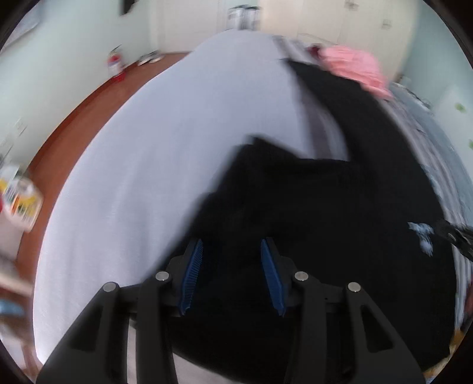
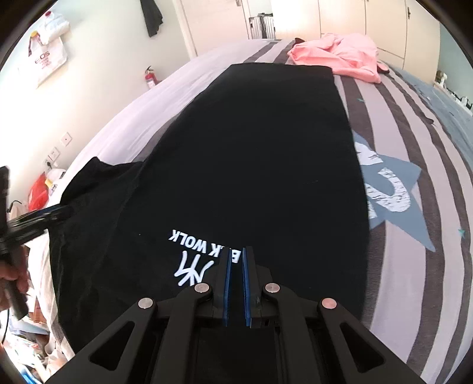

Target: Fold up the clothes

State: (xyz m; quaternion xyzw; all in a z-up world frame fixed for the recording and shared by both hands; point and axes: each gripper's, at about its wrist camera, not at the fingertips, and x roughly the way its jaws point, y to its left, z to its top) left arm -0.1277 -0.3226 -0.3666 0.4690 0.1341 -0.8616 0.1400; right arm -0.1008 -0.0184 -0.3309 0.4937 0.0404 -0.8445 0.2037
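Observation:
A black T-shirt (image 2: 266, 147) with white lettering lies lengthwise on the bed, print side up, one sleeve (image 2: 97, 174) spread out to the left. My right gripper (image 2: 236, 250) is at its near end, by the lettering, with the pads almost together and black cloth filling the slit between them. In the blurred left wrist view, my left gripper (image 1: 232, 240) hangs over the sleeve side of the shirt (image 1: 325, 206). Its blue pads (image 1: 193, 265) stand apart and nothing is pinched. The left gripper (image 2: 59, 212) also shows at the left edge, held by a hand (image 2: 14, 277).
A crumpled pink garment (image 2: 340, 56) lies at the far end of the bed. The bed has a grey striped cover (image 2: 414, 133) with a blue star and a white sheet (image 1: 177, 147) on the left. Beyond are wooden floor (image 1: 74, 118), a fire extinguisher (image 2: 150, 78) and suitcases (image 2: 261, 25).

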